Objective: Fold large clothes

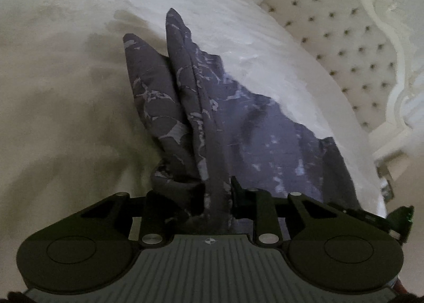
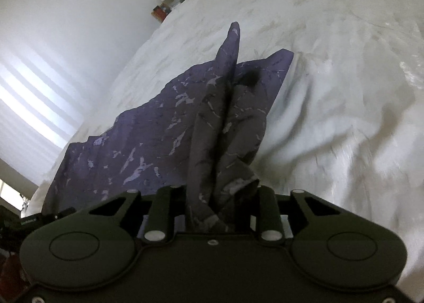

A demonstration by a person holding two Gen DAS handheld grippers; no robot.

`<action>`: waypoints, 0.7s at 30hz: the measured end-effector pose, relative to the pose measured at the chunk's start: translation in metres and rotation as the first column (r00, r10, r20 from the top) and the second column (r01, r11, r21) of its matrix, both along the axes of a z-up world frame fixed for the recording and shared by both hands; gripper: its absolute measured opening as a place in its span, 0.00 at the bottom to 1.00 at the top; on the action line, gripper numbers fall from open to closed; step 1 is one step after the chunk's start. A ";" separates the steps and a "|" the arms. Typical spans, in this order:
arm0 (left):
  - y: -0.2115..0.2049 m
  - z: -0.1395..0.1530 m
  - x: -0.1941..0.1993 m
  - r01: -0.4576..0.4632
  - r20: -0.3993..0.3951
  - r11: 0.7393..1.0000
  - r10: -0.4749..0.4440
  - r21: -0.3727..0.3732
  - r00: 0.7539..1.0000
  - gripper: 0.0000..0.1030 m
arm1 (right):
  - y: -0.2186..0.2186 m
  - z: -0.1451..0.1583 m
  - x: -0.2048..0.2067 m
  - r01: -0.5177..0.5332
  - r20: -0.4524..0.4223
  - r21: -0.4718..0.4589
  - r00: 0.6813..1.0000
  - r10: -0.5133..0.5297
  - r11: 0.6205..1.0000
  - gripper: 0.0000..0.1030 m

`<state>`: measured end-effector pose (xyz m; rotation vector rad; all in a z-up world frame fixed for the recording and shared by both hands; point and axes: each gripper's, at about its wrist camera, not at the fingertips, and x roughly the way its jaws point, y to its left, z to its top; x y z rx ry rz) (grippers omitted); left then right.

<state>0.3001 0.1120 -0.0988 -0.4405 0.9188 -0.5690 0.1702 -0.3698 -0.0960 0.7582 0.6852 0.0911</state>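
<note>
Garment (image 1: 238,123): dusky purple-grey cloth, scattered with pale lilac streaks and leaf-like blotches; reads bluer where light hits it, greyer in the bunched folds. Bed cover (image 1: 66,78): white to cream, faint tone-on-tone sprig pattern. Headboard (image 1: 341,46), far right in the left wrist view: white carved frame, pale tufted panel dotted with dark buttons. Left hand-held gripper (image 1: 216,199): matte black, silver pins, grey ribbed body. Right hand-held gripper (image 2: 214,205): matte black, silver pins. Wall (image 2: 53,25): plain white.
</note>
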 end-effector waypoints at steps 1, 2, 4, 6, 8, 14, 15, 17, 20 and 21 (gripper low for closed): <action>0.002 0.002 -0.008 0.010 -0.006 1.000 -0.010 -0.001 1.000 0.27 | 0.001 0.003 -0.007 -0.007 -0.011 0.002 1.000 0.007 1.000 0.35; 0.004 0.003 -0.016 0.020 -0.012 1.000 -0.020 -0.002 1.000 0.27 | 0.002 0.004 -0.013 -0.011 -0.023 0.005 1.000 0.011 1.000 0.35; 0.010 0.003 -0.033 0.037 -0.025 0.999 -0.037 0.001 0.999 0.27 | 0.007 0.006 -0.031 -0.024 -0.061 0.013 0.998 0.025 1.000 0.35; 0.017 0.000 -0.047 0.049 -0.043 0.999 -0.049 0.001 0.998 0.27 | 0.012 0.008 -0.051 -0.044 -0.094 0.014 0.995 0.046 0.999 0.36; 0.026 -0.004 -0.064 0.060 -0.066 0.998 -0.060 -0.002 0.996 0.27 | 0.018 0.008 -0.072 -0.069 -0.117 0.016 0.991 0.070 0.998 0.37; 0.050 -0.015 -0.100 0.081 -0.100 0.996 -0.077 0.040 0.992 0.31 | 0.040 0.008 -0.130 -0.177 -0.169 -0.011 0.970 0.172 0.984 0.47; 0.051 -0.018 -0.102 0.075 -0.095 0.995 -0.068 0.069 0.993 0.36 | 0.043 0.008 -0.135 -0.192 -0.175 -0.026 0.967 0.185 0.981 0.51; 0.051 -0.025 -0.104 0.046 -0.074 0.989 -0.036 0.139 0.997 0.50 | 0.050 0.005 -0.143 -0.214 -0.193 -0.071 0.961 0.197 0.974 0.63; 0.046 -0.040 -0.101 0.008 -0.039 0.982 -0.001 0.187 0.999 0.65 | 0.051 -0.001 -0.142 -0.209 -0.206 -0.094 0.961 0.186 0.973 0.74; 0.043 -0.042 -0.101 0.002 -0.024 0.981 0.003 0.196 1.000 0.69 | 0.048 -0.003 -0.139 -0.200 -0.203 -0.087 0.963 0.179 0.976 0.76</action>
